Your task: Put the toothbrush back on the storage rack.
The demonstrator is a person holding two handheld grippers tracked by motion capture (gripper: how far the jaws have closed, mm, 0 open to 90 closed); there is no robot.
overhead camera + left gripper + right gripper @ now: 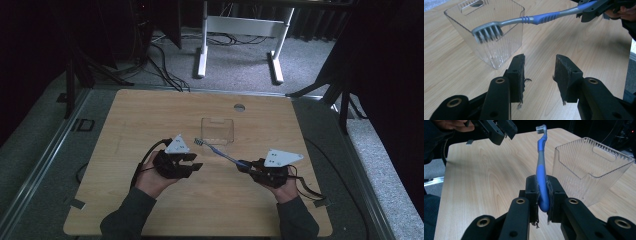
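A blue and grey toothbrush (pixel 220 152) (pixel 529 20) (pixel 541 167) hangs over the wooden table, its bristle head out toward the middle. My right gripper (pixel 245 165) (pixel 542 195) is shut on the blue handle end. A clear ribbed plastic bin (pixel 217 131) (pixel 486 32) (pixel 591 172) stands upright just beyond the brush head. My left gripper (pixel 196 161) (pixel 539 75) is open, with nothing between its pads, left of the brush and a little short of the bin.
The table (pixel 150 115) has a round cable hole (pixel 239 107) at its far edge. Beyond it stand a white desk frame (pixel 240 40) and loose cables on the grey floor. Dark stands flank both sides.
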